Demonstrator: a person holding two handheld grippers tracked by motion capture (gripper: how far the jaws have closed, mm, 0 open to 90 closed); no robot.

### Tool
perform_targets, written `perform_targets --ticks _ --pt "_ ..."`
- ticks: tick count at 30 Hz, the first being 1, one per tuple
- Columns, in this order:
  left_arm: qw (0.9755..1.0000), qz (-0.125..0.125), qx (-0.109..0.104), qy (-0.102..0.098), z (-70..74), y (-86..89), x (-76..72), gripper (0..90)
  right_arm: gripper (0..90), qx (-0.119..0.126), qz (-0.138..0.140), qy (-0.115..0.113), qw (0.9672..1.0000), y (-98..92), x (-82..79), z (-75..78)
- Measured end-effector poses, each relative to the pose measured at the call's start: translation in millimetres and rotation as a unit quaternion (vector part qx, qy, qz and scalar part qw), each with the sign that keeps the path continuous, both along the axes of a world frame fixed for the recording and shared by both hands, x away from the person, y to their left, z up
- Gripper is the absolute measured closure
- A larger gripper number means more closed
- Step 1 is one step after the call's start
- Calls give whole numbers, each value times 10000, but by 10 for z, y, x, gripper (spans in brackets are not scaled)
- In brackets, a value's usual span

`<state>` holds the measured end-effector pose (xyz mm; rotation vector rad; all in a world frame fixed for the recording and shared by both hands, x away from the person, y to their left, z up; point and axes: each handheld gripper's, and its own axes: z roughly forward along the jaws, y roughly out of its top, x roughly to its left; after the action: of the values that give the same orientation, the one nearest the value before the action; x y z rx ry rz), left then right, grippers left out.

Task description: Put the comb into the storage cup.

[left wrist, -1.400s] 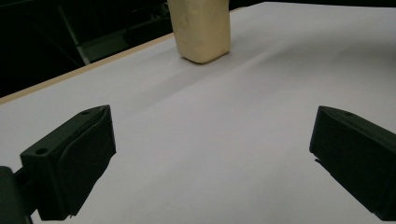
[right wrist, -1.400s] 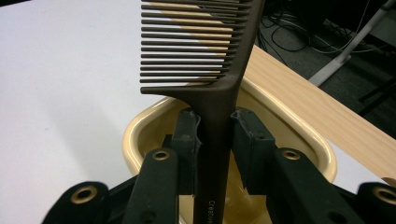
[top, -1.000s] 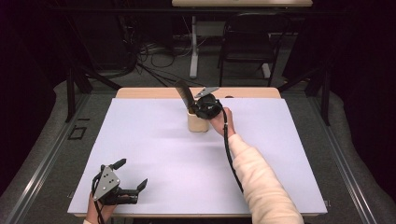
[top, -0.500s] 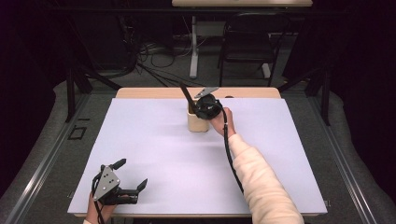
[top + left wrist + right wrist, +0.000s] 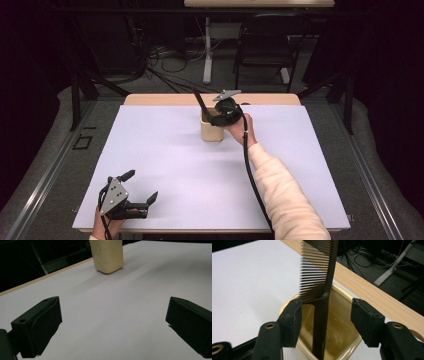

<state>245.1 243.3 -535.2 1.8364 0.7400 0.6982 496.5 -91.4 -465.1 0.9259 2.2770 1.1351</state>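
Standing in one beige cup [image 5: 342, 315], one black comb [image 5: 322, 285], right gripper [image 5: 325, 317] just released, left gripper [image 5: 112, 322] spread empty.

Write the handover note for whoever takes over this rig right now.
Right tongs: over the beige plastic cup at the far middle of the white table sheet. Its jaws have just been opening, and the dark brown plastic comb stands between them, pads apart from it.
Left tongs: open, holding nothing, near the table's front left corner.
Done: comb stands handle-down in the cup, teeth up, leaning on the rim.
Left: draw the right tongs back clear of the comb, probably upward to avoid knocking it; check that the cup stays upright.
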Motion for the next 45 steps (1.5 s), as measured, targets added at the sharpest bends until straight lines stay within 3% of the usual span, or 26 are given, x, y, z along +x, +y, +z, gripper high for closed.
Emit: perform_targets --ticks 11,19,26,45 --pt "10000 12 -11 -9 3 3 -4 3 276 90 241 286 9993 -25 -97 100" --pt "10000 5 -13 -11 5 1 -6 3 156 203 353 255 9988 -110 -229 204" --pt "10000 3 -2 -5 5 -9 -7 3 91 141 503 288 9982 -188 -396 264" --pt "10000 6 9 7 2 -18 -1 3 0 119 551 501 9972 -586 -766 162"
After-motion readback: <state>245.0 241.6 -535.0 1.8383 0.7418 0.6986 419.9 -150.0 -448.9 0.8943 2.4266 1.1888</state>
